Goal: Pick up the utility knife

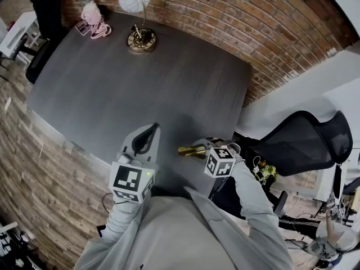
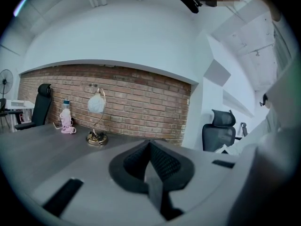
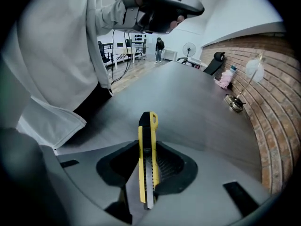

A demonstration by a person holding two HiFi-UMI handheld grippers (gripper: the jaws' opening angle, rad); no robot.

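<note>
Currently the right gripper (image 3: 149, 147) is clamping the knife (image 3: 146, 166) edge-on between its 2 jaws. The yellow-and-black body is running along the jaws, with its rounded end sticking out past the tips. The knife is hanging over the table (image 1: 140, 89) near its close edge, apparently lifted clear. The left gripper (image 2: 150, 149) is idling beside it, jaws pressed together on nothing.

Risks, as judged:
- Jaws are bearing on a narrow body. It could be pivoting or sliding out if the wrist tilts further or jerks.
- A segmented metal strip is showing at the camera end of the knife. If that is exposed blade, it is pointing back toward the gripper body and the shirt (image 3: 56, 55).
- A drop this close to the table edge could be sending the knife to the floor.

Hard to read:
- Head view is showing only a yellow sliver of knife, and the marker cube (image 1: 220, 161) is covering the rest.
- No view is showing the gap between knife and table plainly.
- Whether the blade is locked: cannot tell.
</note>
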